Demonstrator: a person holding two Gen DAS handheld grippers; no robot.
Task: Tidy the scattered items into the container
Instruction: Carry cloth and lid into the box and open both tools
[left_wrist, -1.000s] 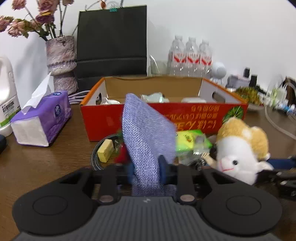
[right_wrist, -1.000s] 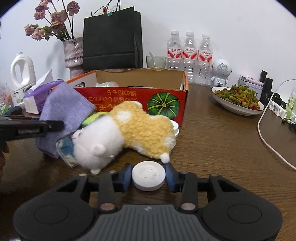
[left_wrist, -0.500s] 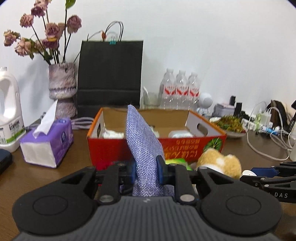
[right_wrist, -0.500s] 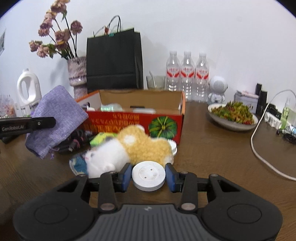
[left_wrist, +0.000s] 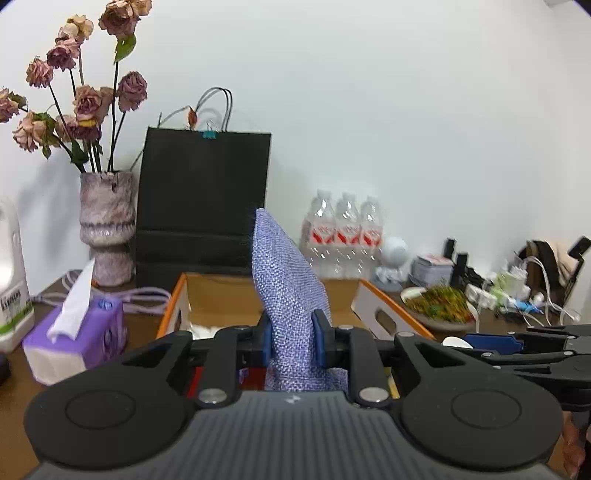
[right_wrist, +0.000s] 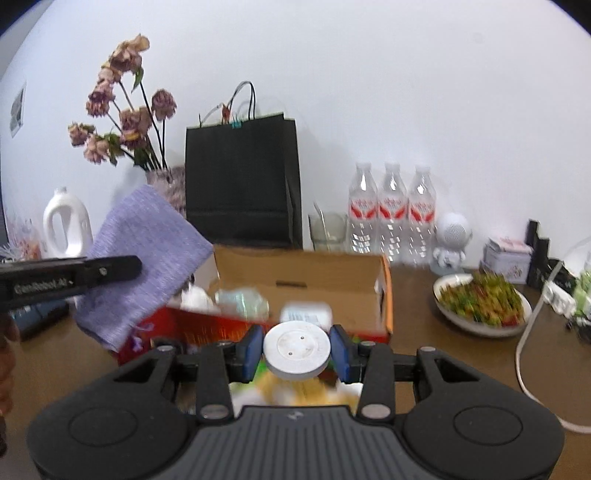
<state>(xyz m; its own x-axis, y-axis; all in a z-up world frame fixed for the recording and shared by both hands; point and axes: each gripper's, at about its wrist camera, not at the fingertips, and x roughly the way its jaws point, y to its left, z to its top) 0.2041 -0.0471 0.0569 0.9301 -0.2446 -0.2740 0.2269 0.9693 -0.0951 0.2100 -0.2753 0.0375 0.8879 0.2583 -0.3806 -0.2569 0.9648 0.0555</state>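
Observation:
My left gripper (left_wrist: 291, 341) is shut on a purple woven cloth (left_wrist: 286, 280), which stands up between the blue pads and hangs below them. It is lifted in front of the open red and orange cardboard box (left_wrist: 177, 295). Seen from the right wrist, the same cloth (right_wrist: 147, 251) hangs at the box's left end. My right gripper (right_wrist: 297, 350) is shut on a white round disc (right_wrist: 295, 341), held above the box's near wall (right_wrist: 207, 328). Several items lie inside the box. A blurred yellow and white plush (right_wrist: 295, 393) shows under the disc.
Behind the box stand a black paper bag (right_wrist: 240, 184), a vase of dried flowers (left_wrist: 107, 225) and three water bottles (right_wrist: 391, 214). A purple tissue pack (left_wrist: 77, 332) lies to the left. A plate of food (right_wrist: 480, 299) and a white cable (right_wrist: 524, 339) are on the right.
Both grippers have risen with the cloth and the disc still held. The plush and the loose items on the table have sunk below the views, and the box interior now shows.

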